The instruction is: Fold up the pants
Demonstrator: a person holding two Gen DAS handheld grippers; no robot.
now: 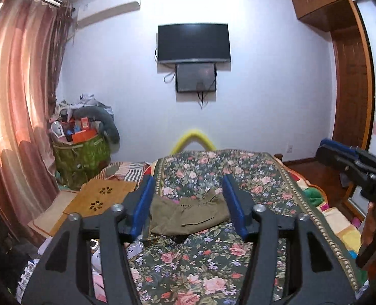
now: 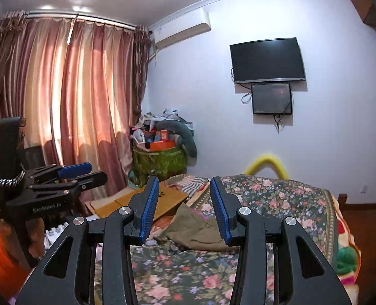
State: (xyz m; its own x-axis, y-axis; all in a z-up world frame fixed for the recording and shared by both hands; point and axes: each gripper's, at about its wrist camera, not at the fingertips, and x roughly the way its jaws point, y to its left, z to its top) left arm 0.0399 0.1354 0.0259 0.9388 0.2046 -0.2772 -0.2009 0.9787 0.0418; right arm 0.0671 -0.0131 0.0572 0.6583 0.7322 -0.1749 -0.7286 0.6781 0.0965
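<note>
We hold both grippers above the floral bedspread (image 1: 203,259). The left gripper (image 1: 188,185) and the right gripper (image 2: 184,188) have fingers spread wide, empty. The folded olive pants (image 1: 188,216) lie on the bedspread, beside the wooden board (image 1: 104,198).

One pair of pants (image 1: 188,216), olive, lies at lower centre on one bed (image 1: 238,267). Two grippers: left gripper (image 1: 186,185) and right gripper (image 2: 184,185), each with two blue fingers (image 1: 143,203) standing apart. Two screens hang on the wall at upper centre: one TV (image 1: 193,43) and one smaller monitor (image 1: 196,77) under it. One green bag (image 1: 82,157) at mid left, one curtain (image 2: 60,96), one air conditioner (image 2: 182,29).
</note>
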